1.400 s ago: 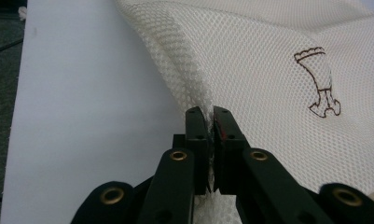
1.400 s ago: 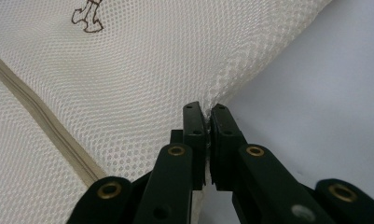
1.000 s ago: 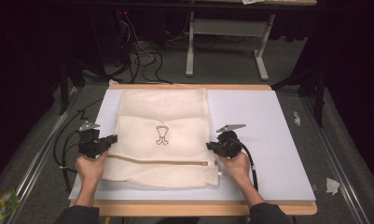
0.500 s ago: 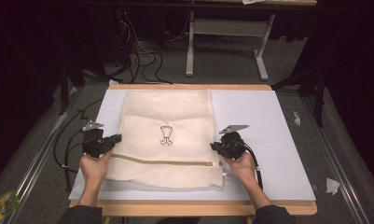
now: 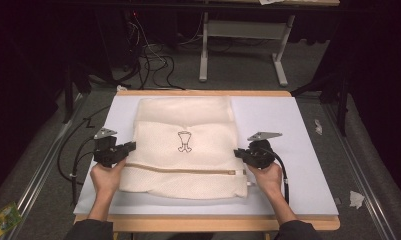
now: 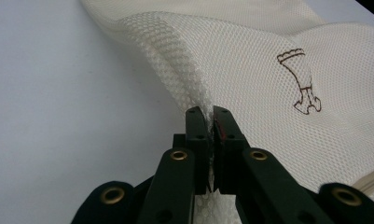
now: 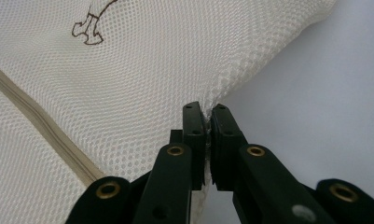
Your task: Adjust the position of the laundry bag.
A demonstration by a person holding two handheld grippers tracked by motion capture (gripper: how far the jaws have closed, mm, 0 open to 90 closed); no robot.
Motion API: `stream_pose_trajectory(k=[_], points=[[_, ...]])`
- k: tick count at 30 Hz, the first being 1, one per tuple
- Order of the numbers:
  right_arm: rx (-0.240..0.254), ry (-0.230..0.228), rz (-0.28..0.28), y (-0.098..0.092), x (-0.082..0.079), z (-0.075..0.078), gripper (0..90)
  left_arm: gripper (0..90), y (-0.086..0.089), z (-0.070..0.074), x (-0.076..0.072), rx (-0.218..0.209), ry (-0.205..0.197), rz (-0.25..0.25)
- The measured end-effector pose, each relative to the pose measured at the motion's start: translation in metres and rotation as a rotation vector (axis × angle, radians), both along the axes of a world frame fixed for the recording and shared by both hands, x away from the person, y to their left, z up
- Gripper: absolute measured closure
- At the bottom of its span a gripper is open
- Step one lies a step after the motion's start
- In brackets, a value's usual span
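we see the mesh laundry bag (image 5: 185,150) on the white table (image 5: 308,150), its pinched fold carried farther back; left gripper (image 6: 210,122) and right gripper (image 7: 207,119) stay clamped on its side edges, folding under way.

Hand-held gripper (image 6: 211,114) pinching cream mesh bag (image 6: 250,79) edge.

A: What is the item?

B: A cream mesh laundry bag (image 5: 185,150), lying flat on the table, with a small brown emblem (image 5: 184,141) printed near its centre.

A: Any other features?

B: A tan zipper (image 5: 188,170) crosses its near part; its side edges are bunched and lifted slightly off the surface.
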State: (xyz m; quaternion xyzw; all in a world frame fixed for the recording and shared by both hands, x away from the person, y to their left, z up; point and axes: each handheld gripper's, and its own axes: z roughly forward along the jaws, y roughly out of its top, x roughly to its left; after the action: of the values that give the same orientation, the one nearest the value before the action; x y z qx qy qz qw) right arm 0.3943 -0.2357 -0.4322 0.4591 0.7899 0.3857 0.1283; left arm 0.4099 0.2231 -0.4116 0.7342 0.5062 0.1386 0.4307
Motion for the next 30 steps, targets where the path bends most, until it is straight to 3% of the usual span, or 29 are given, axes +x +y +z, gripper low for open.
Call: stream_pose_trajectory(k=[4, 11, 20, 30], points=[[0.012, -0.012, -0.013, -0.008, -0.001, 0.001, 86.9, 86.6, -0.005, 0.003, -0.001, 0.001, -0.023, 0.006], [-0.012, -0.025, -0.032, -0.018, -0.004, 0.003, 87.0, 86.6, -0.017, 0.005, -0.002, 0.001, -0.047, -0.025], [-0.031, -0.035, -0.056, -0.034, -0.008, 0.004, 86.7, 86.4, -0.039, 0.005, 0.000, 0.010, -0.062, -0.052], [-0.021, -0.037, -0.099, -0.057, -0.014, 0.003, 86.5, 86.0, -0.060, 0.002, 0.005, 0.015, -0.070, -0.078]])
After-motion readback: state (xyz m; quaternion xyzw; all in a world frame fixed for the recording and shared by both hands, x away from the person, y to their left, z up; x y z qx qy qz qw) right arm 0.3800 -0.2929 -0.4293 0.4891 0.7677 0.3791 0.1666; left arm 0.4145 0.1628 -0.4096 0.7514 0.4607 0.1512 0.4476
